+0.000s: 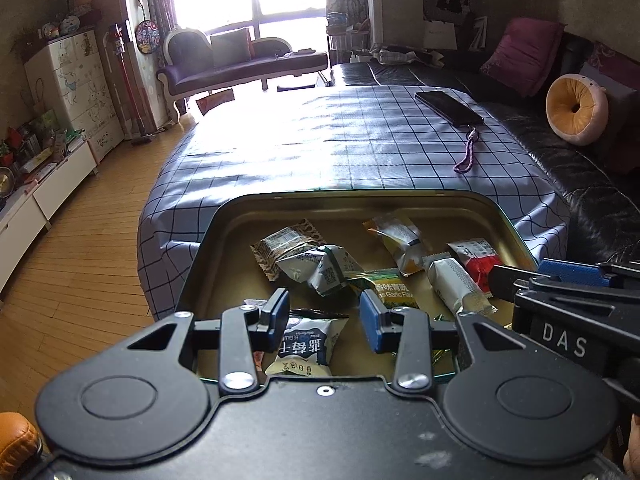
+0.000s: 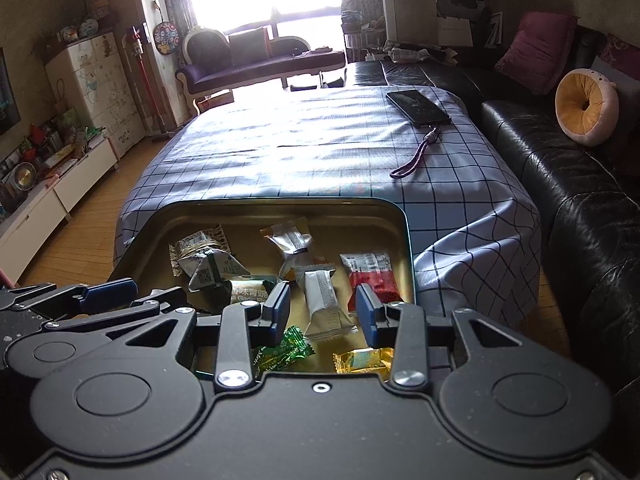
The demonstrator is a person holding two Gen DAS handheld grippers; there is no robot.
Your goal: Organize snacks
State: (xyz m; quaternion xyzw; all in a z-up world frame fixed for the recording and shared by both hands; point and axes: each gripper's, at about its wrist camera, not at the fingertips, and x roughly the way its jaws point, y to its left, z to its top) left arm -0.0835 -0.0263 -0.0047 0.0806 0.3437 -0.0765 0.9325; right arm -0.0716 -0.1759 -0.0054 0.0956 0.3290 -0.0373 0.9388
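The left tool is seen partly open above the near end of the tin, with nothing gripped; a white blueberry packet lies below and between its pads, untouched as far as can be told. The right tool is likewise held partly open and empty, poised over a pale wrapped bar, a green candy and a gold-wrapped sweet. The two tools are held side by side over the same tin, each appearing at the edge of the other's view.

The snacks are found gathered inside the gold-lined tin: a crumpled white-and-green packet, a green garlic-flavour packet, a red-and-white packet and an orange-ended packet among them. No loose snacks are seen outside the tin, so the collecting appears largely done. What may be left is judged to be tidying within the tin or closing it; no lid is visible.

The tin is set at the near end of a tabletop covered by a checked cloth. Further off on the cloth a phone with a purple wrist strap is lying. A black leather sofa with a round orange cushion is placed to the right; a wooden floor, a low white cabinet and a bright window are seen beyond.
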